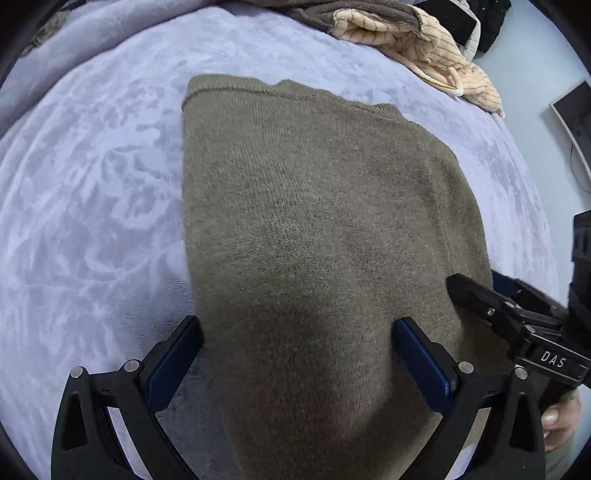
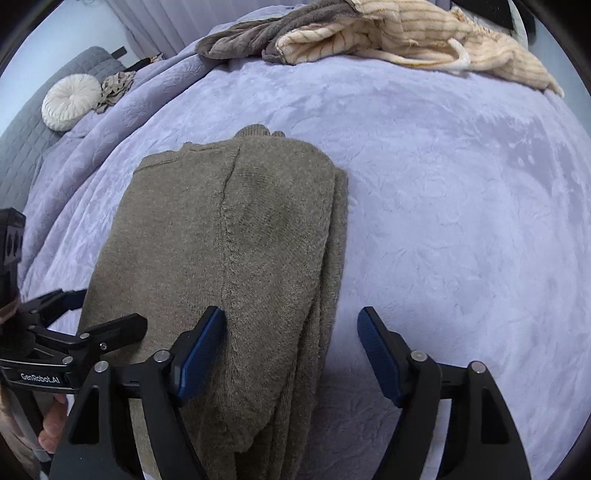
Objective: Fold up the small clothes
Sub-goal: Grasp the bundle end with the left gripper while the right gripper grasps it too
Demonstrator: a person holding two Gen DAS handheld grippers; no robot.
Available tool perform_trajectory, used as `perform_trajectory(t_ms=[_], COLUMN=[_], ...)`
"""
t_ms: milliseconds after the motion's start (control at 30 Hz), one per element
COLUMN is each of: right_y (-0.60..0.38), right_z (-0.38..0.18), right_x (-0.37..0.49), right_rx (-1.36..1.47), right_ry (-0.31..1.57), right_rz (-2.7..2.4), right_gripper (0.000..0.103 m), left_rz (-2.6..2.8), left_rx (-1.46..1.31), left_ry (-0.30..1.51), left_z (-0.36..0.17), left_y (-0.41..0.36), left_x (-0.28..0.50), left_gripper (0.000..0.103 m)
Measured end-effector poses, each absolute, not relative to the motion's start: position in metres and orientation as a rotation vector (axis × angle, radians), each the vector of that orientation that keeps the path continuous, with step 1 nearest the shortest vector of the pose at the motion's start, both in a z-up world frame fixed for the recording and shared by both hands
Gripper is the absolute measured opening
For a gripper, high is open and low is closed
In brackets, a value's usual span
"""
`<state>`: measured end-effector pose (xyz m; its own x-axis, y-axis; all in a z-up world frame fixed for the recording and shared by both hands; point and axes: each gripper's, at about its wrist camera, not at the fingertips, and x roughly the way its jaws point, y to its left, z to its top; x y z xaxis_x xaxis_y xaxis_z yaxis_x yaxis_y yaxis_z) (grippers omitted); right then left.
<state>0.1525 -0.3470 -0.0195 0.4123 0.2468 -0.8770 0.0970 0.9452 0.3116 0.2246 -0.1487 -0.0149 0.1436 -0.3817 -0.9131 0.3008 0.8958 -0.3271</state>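
left hand-held gripper (image 1: 297, 354): jaws apart over near end of folded olive sweater (image 1: 317, 221) | right hand-held gripper (image 2: 291, 349): jaws spread, straddling its right edge | sweater flat on lavender bed blanket (image 2: 461, 221)

- Sweater (image 1: 314, 229): its near end runs off the bottom edge in both views, hem unseen.
- Left gripper (image 1: 295, 354): finger bases cut by the bottom edge.
- Right gripper (image 2: 291, 350): same, only its fingers show.
- Cream garment (image 2: 424, 33): clipped by the top edge.
- Dark item (image 1: 487, 22) at top right: too small to tell.
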Motion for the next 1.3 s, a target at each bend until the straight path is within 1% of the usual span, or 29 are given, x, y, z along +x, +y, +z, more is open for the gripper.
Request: perform_trajectory(t_ms=[67, 100, 133, 167, 200, 267, 300, 333, 367, 500, 733, 1300], right_y=[-0.354, -0.355, -0.353, -0.349, -0.344, -0.336, -0.33, -0.325, -0.322, -0.313, -0.302, -0.272], right_z=[-0.035, -0.039, -0.038, -0.035, -0.032, -0.025, -0.02, -0.014, -0.009, 0.009, 0.04, 0.07], right_x=[0.157, 0.158, 0.159, 0.159, 0.159, 0.16, 0.16, 0.159, 0.159, 0.149, 0.133, 0.072], right_rx=[0.471, 0.491, 0.475, 0.454, 0.437, 0.41, 0.387, 0.35, 0.32, 0.272, 0.248, 0.259], right_ry=[1.173, 1.172, 1.168, 1.162, 1.159, 1.158, 1.153, 1.148, 1.142, 1.107, 1.069, 1.062], right_rz=[0.15, 0.148, 0.149, 0.154, 0.165, 0.178, 0.177, 0.169, 0.165, 0.151, 0.15, 0.121], right_gripper=[0.083, 0.083, 0.082, 0.08, 0.069, 0.054, 0.042, 0.038, 0.037, 0.034, 0.034, 0.034], left_rz=[-0.499, -0.496, -0.494, -0.494, -0.495, -0.488, -0.482, -0.477, -0.473, -0.461, -0.445, -0.435], left_rx=[-0.082, -0.071, -0.049, -0.025, -0.004, 0.037, 0.056, 0.079, 0.094, 0.145, 0.162, 0.214], left_ry=[1.349, 1.343, 1.329, 1.311, 1.292, 1.265, 1.251, 1.235, 1.226, 1.204, 1.184, 1.163], left_z=[-0.021, -0.021, -0.018, -0.014, -0.009, -0.001, 0.003, 0.008, 0.011, 0.022, 0.041, 0.072], left_y=[-0.153, -0.156, -0.16, -0.164, -0.168, -0.173, -0.175, -0.177, -0.178, -0.182, -0.177, -0.159], left_x=[0.227, 0.226, 0.224, 0.222, 0.22, 0.217, 0.215, 0.212, 0.211, 0.206, 0.193, 0.125], left_gripper=[0.103, 0.101, 0.096, 0.087, 0.082, 0.065, 0.061, 0.056, 0.054, 0.051, 0.05, 0.05])
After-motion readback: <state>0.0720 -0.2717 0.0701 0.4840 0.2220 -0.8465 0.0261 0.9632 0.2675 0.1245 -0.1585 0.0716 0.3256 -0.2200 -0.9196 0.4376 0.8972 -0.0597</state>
